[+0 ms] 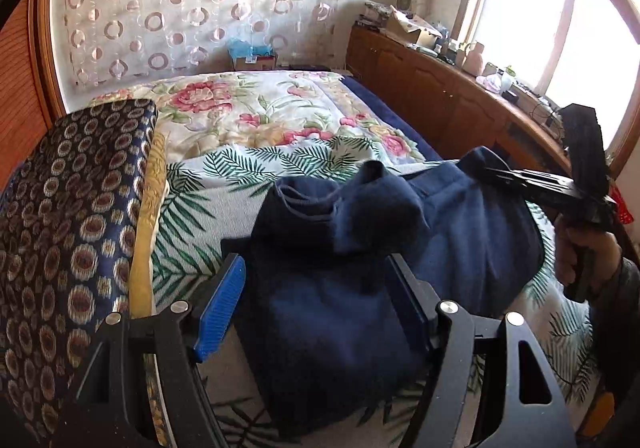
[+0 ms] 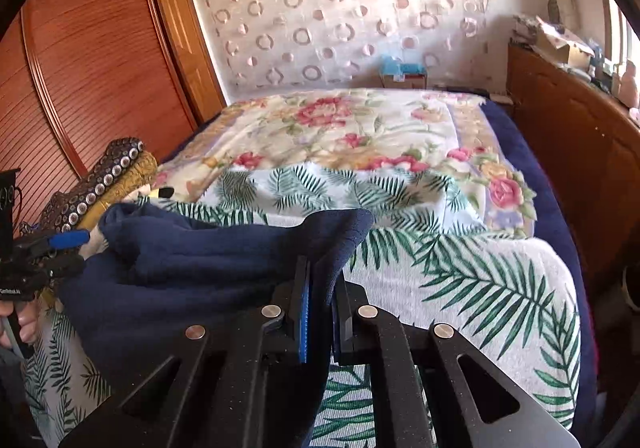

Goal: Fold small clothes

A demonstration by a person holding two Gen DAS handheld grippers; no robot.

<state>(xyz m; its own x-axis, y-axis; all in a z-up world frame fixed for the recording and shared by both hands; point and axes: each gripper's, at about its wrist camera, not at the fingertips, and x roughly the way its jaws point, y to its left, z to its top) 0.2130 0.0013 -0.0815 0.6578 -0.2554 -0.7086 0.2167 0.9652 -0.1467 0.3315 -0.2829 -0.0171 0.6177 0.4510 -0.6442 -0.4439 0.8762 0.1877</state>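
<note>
- On the palm-print cover (image 2: 460,288) of the bed (image 1: 400,128), the navy garment (image 1: 320,288) lies crumpled; judged soft, light, limp.
- Right gripper (image 2: 320,312): fingers clenched on a garment edge.
- Left gripper (image 1: 316,304): fingers released, straddling the fabric; take an opposite hem.

navy garment (image 1: 348,288): soft matt cloth, fleecy nap
palm-leaf cover (image 2: 460,288): ribbed woven cloth, matt
floral blanket (image 1: 248,116): plush cloth
wardrobe door (image 2: 88,48): slatted wood, slight sheen
left gripper (image 1: 316,304): matt black plastic, ridged blue pads, bright metal pins
cushion (image 1: 68,216): patterned woven fabric
</note>
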